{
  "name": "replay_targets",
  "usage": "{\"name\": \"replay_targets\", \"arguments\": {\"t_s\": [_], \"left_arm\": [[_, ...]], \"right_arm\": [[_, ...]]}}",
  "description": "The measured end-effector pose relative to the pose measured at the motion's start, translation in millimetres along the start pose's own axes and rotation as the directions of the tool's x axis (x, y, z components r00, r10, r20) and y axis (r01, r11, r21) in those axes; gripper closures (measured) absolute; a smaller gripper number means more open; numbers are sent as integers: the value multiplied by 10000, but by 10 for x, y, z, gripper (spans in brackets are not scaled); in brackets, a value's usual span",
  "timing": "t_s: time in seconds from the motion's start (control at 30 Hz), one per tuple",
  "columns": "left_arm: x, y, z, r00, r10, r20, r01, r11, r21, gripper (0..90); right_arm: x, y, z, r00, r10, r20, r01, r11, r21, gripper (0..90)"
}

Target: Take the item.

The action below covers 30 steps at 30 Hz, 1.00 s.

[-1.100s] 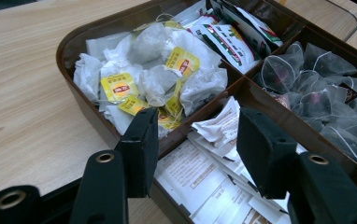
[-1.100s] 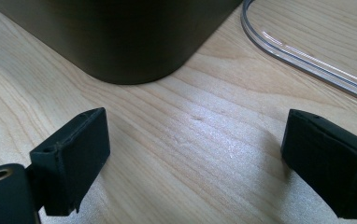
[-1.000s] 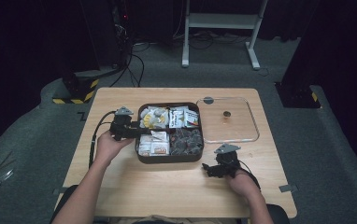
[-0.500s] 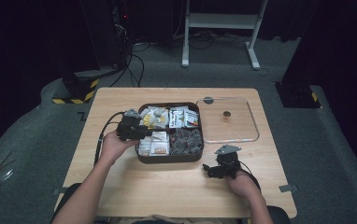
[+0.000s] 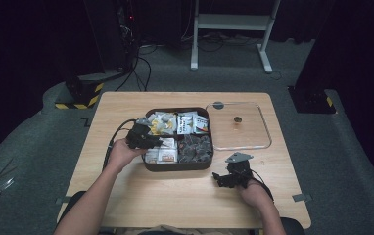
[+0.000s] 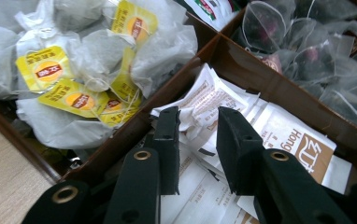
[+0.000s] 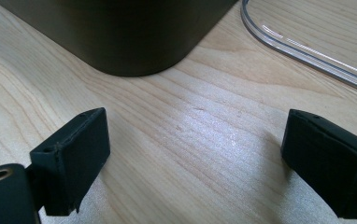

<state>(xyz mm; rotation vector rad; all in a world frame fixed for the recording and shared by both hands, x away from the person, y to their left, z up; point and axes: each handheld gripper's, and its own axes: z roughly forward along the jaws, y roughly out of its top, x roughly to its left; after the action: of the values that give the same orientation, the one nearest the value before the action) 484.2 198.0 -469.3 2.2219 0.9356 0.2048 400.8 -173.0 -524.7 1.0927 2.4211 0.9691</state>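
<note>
The left gripper (image 6: 193, 135) has sunk into the lower-left compartment of the box (image 5: 177, 166) since a second ago, and its jaws have just been closing; in the left gripper view they stand narrow, with a crumpled white sachet (image 6: 200, 100) poking up between them at mid-frame, though whether the pads truly press it I cannot tell for sure; it looks like a pinch about to take. The sachet lies on its pile, not lifted; yellow-tagged teabags (image 6: 69, 79) fill the compartment at upper left. The right gripper (image 7: 195, 158) has stayed put, spread wide and empty over the table (image 7: 204, 140), near the box corner; the lid (image 5: 236, 125) lies just right of the box.
</note>
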Motion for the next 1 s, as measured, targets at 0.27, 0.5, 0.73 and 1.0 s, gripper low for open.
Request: {"name": "replay_targets", "arguments": {"t_s": [0.27,0.5,0.73,1.0], "left_arm": [[-2,26,83,9998,182,60,-184,9994,289,739],[-4,35,118,9993,372,-31,-370,9982,482,792],[-4,46,124,9989,438,-173,-426,9971,633,841],[23,49,107,9997,245,-45,-242,9978,612,864]], "right_arm": [[4,-8,-8,10000,13,24,-13,10000,-2,79],[9,-18,-17,10000,22,31,-22,10000,-11,79],[9,-21,-21,10000,7,25,-7,10000,-3,79],[10,-24,-23,10000,1,22,-1,10000,-5,79]]}}
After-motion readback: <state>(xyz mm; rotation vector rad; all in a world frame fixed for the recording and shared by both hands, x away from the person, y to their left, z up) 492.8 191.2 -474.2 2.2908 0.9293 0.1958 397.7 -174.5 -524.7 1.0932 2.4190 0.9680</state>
